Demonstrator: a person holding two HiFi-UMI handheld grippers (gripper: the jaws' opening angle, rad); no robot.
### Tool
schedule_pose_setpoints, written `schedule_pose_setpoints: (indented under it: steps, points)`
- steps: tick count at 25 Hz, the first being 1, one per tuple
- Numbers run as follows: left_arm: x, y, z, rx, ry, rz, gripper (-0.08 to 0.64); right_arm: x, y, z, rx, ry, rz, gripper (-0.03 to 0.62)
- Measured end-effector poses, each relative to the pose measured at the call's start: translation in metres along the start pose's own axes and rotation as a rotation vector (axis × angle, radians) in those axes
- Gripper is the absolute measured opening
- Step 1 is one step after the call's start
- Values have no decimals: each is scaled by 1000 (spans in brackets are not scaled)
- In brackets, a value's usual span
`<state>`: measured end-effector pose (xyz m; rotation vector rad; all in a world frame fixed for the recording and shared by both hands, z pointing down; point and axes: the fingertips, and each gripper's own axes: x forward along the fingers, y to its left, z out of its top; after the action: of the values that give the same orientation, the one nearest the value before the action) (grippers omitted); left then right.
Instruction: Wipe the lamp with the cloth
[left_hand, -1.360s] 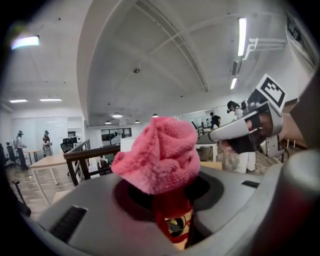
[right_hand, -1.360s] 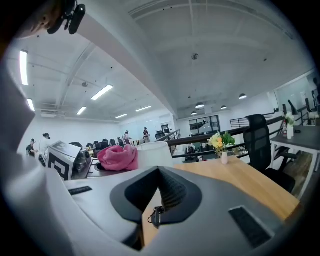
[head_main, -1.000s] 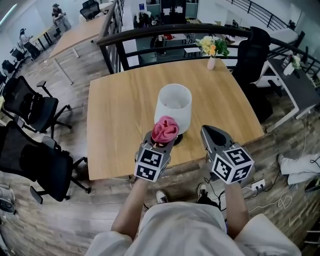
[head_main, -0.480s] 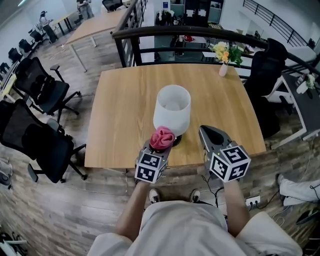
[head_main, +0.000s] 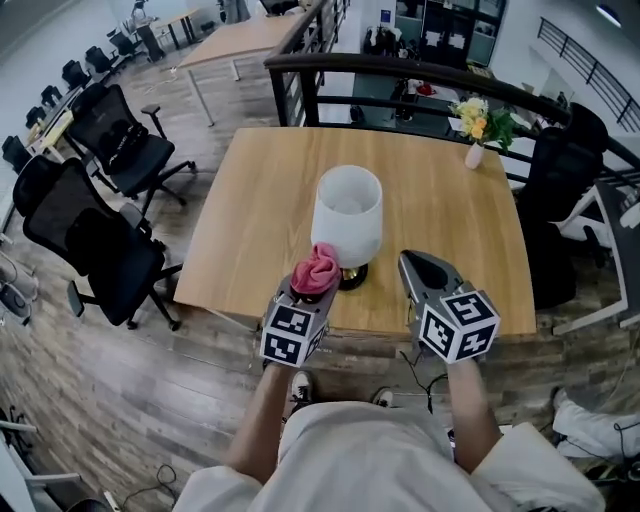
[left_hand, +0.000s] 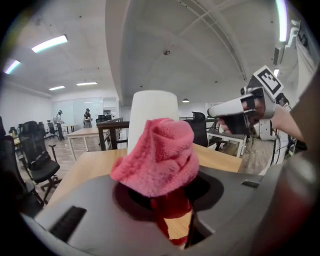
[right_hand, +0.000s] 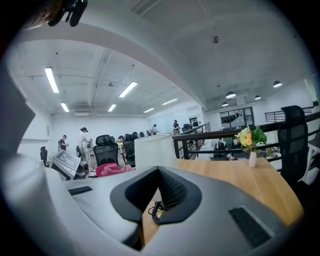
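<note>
Left gripper (head_main: 312, 290) grips the pink cloth (head_main: 316, 269), which covers part of the white lamp (head_main: 347, 212) base. Right gripper (head_main: 412, 262): jaws closed, empty, near the lamp.

The cloth (left_hand: 160, 155) is pink terry, nubbly and matt, with its loops plain to see in the left gripper view. The lamp (head_main: 347, 212) has a smooth, matt white shade and a dark, glossy foot. The desk (head_main: 250, 215) is pale wood grain with a soft satin finish. The left gripper (head_main: 310, 292) and right gripper (head_main: 412, 262) have smooth, matt grey plastic shells. The right one's pads (right_hand: 172, 191) are ribbed and black. The floor (head_main: 150, 400) looks like grey-brown wood plank.
</note>
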<state>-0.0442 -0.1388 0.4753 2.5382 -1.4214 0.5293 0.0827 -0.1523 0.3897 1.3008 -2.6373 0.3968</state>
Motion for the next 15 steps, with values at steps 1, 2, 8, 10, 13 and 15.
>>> schedule_pose_setpoints:
  steps: [1, 2, 8, 10, 13, 15]
  points:
    - [-3, 0, 9, 1, -22, 22, 172, -1, -2, 0, -3, -1, 17, 9]
    - [-6, -1, 20, 3, -47, 45, 172, -2, -4, 1, -6, -2, 34, 9]
    - [-25, -8, 88, 41, -201, 192, 172, -16, -10, 8, -30, -14, 126, 9]
    - [-31, -7, 110, 49, -255, 236, 172, -18, -8, 10, -38, -17, 153, 9]
    - [-26, -5, 130, 65, -288, 262, 172, -20, -7, 15, -54, -19, 168, 9]
    - [-16, -5, 134, 76, -272, 257, 172, -21, -8, 16, -53, -21, 163, 9]
